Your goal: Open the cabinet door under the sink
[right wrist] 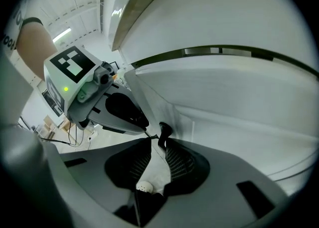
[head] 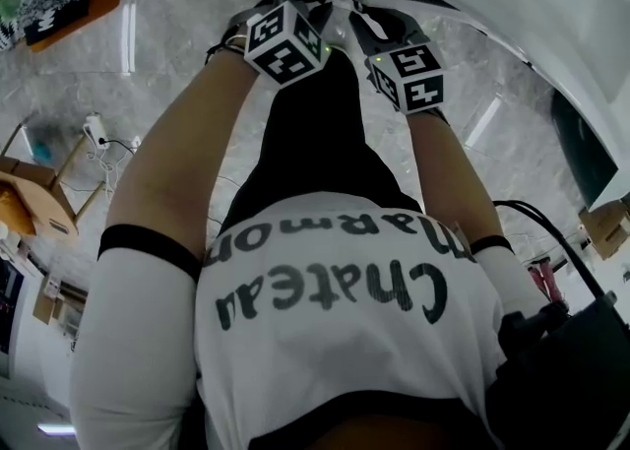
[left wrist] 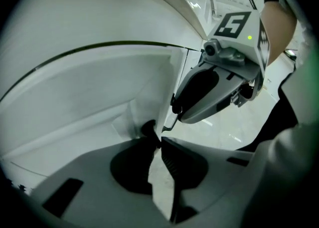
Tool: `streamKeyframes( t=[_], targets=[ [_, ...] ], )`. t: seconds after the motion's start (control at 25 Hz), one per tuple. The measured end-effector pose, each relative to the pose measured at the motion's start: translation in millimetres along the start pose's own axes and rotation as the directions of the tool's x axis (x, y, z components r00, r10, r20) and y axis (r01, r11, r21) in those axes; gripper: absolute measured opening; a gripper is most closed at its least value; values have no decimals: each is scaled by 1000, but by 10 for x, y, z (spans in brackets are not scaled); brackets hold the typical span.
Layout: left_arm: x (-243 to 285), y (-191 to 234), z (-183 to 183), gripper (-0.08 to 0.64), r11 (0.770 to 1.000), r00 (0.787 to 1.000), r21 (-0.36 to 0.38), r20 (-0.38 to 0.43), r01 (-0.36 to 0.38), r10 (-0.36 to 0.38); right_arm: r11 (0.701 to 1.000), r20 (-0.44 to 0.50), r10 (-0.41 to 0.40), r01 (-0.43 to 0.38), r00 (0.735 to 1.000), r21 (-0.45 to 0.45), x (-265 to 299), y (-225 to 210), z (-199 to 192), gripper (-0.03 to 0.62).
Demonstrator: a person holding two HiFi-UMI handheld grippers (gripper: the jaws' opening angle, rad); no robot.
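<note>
While the left arm (head: 177, 158) and right arm (head: 455, 167) stretch downward side by side, left gripper (left wrist: 155, 139) and right gripper (right wrist: 158, 144) each clamp the door (left wrist: 99, 87) edge, jaws nearly together.

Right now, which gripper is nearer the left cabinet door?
Left. The left gripper holds the left cabinet door by its edge; the right gripper is across the gap, at the right cabinet door.

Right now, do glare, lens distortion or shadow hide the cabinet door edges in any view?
Head view: sharp, light streaks glaring on the floor; door edges too small to read. Left gripper view: wide-angle bend curves the left cabinet door, corners black, shadow at the left hand-held gripper tips. Right gripper view: same bend; right cabinet door evenly lit, edge readable.
</note>
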State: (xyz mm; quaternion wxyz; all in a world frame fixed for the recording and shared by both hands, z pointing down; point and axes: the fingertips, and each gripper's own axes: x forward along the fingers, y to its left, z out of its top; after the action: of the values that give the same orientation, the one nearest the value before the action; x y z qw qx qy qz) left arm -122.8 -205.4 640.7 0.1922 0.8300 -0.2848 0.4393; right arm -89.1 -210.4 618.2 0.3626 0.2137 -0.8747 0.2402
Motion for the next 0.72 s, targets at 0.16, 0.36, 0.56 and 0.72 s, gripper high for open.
streamKeyframes(
  t=[0.16,0.36,0.56,0.72],
  targets=[
    [-36,-66,-94,41,1000,1000,20,-10,0,0,1000,-21,-2,2,1000,-23,-17,21,-49,77],
    [-61,-105,-161,41,1000,1000,26,-11,-10,11,998,-39,11,-13,999,-57,-60,99,-123,77],
    [-79,-120,-227,41,997,999,66,-26,-25,27,997,-54,15,-19,998,-80,-84,140,-198,77],
    [-114,-165,-311,41,991,998,130,-57,-15,23,994,-72,26,-33,997,-103,-124,183,-255,77]
  ],
)
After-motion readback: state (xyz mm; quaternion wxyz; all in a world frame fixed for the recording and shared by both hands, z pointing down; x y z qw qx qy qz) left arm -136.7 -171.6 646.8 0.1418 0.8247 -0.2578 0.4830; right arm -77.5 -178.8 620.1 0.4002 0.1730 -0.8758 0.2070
